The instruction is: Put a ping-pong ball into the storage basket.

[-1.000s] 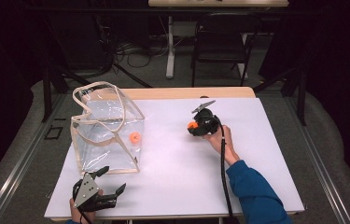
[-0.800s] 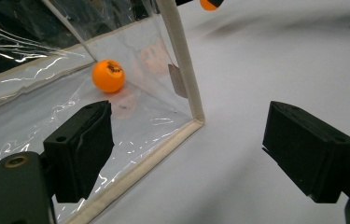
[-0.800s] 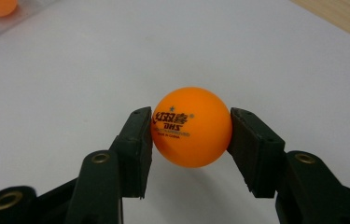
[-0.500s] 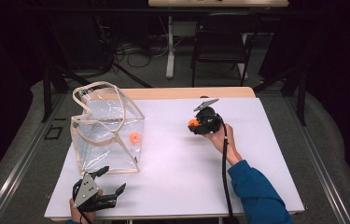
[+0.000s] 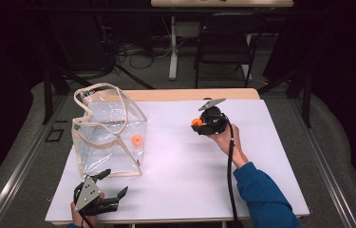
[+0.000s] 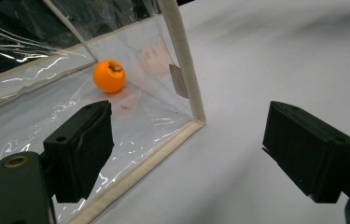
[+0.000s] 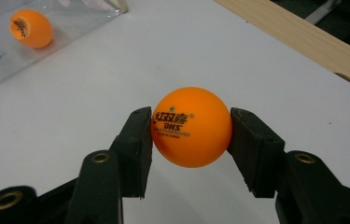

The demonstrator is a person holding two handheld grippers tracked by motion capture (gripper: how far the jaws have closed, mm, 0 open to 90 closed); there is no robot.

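An orange ping-pong ball (image 7: 192, 126) with dark print sits pinched between the black jaws of my right gripper (image 7: 191, 133), held a little above the white table; from above, this ball (image 5: 196, 122) shows at the front of the right gripper (image 5: 199, 124). A second orange ball (image 5: 137, 140) lies inside the clear plastic bag (image 5: 109, 137) at the left; it shows again as the ball (image 6: 109, 75) and the ball (image 7: 31, 28). My left gripper (image 5: 114, 185) rests near the front left edge, jaws wide apart with nothing between them, just before the bag's corner (image 6: 196, 122).
The white table top (image 5: 180, 171) has a wooden strip (image 5: 190, 94) along its far edge. A dark chair (image 5: 228, 42) and cables stand on the floor beyond. The bag has cream trim and handles.
My right gripper has risen slightly with the ball in it. The left gripper and the bag have stayed where they were.
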